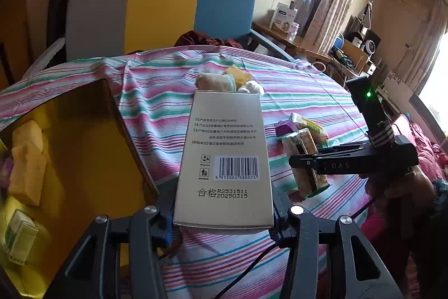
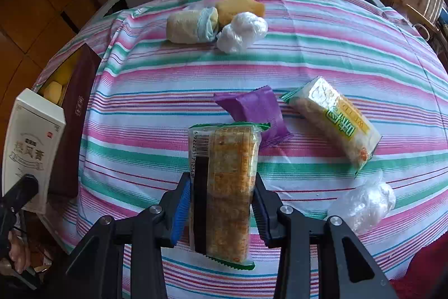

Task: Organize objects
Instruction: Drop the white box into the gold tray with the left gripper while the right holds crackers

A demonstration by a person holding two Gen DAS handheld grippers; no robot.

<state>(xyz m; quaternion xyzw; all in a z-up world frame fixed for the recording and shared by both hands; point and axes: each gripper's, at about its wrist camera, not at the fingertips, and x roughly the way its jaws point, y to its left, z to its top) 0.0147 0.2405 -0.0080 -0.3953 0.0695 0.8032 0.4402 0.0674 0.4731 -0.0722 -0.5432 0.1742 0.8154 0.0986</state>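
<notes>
My left gripper (image 1: 224, 226) is shut on a silver-white carton (image 1: 224, 159) with a barcode, held above the striped tablecloth; it also shows in the right wrist view (image 2: 30, 142) at far left. My right gripper (image 2: 222, 203) is closed on an orange snack bar packet (image 2: 226, 187) with green edges; the same gripper (image 1: 308, 163) and packet (image 1: 310, 159) show in the left wrist view. On the cloth lie a purple wrapper (image 2: 252, 111), a yellow-green snack packet (image 2: 333, 119), a rolled beige cloth (image 2: 190, 24), a yellow sponge (image 2: 238, 7) and a white plastic wad (image 2: 240, 30).
An open yellow-lined box (image 1: 84, 147) with yellow blocks and a small green-white carton (image 1: 19, 237) sits at the table's left. A crumpled clear bag (image 2: 366, 201) lies at right. A grey-yellow-blue chair (image 1: 159, 7) stands behind the table (image 2: 308, 60).
</notes>
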